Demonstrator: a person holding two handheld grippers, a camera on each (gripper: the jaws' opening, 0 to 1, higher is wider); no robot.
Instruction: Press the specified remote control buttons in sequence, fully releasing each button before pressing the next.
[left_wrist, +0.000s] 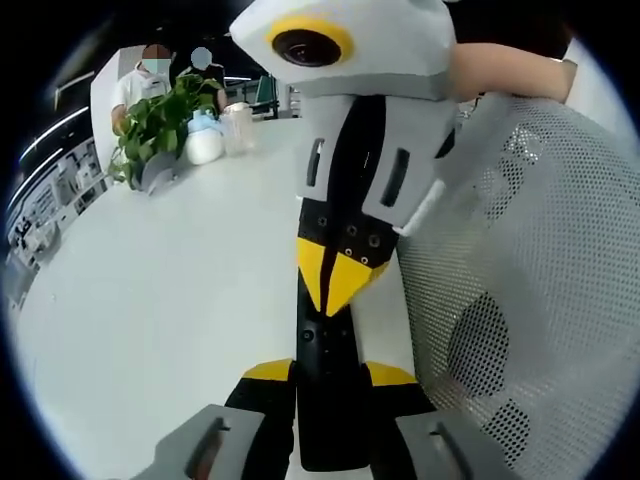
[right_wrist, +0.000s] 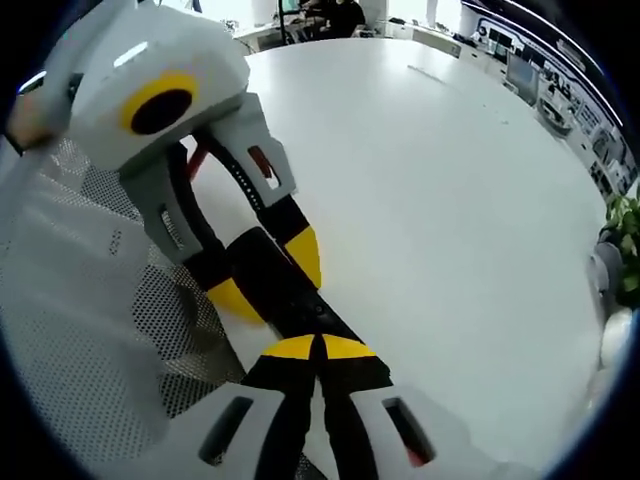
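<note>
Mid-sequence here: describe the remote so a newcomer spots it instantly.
Start at the big white table, at its edge beside the white mesh chair. Clamped by the left gripper is the remote control: a long, slim bar, plain black, with none of the grippers' yellow or grey.

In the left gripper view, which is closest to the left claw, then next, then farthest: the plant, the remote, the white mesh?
1. remote, held in the left claw.
2. white mesh, close on the right.
3. plant, far off, upper left.
</note>
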